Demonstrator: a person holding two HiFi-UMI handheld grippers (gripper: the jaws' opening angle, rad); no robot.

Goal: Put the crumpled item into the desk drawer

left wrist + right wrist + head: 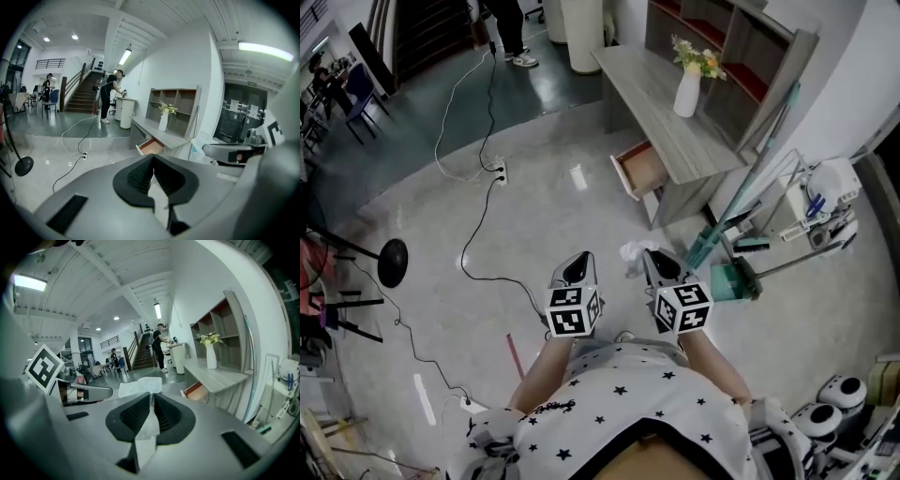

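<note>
Open floor (581,202) is stretching between the person and the tabletop (675,127), which is running along the wall at upper right. A black cable (473,239) is snaking over the floor well off to the left, and a green dustpan (733,281) is leaning just right of the right tool (654,262). The drawer (622,178) is hanging pulled out from under the tabletop's near edge toward the open floor, and is showing a bare brown bottom. A white vase (686,92) with flowers is standing on the tabletop, clear of the drawer. The item (635,255) is being held above the floor, short of the drawer and near it. It is looking white, thin and half see-through, with a wrinkled bunch poking out past the right tool's tips. The right tool is pinching the item's lower fold between its pads. The left tool (577,267) is hovering beside it with pads pressed together on nothing.
</note>
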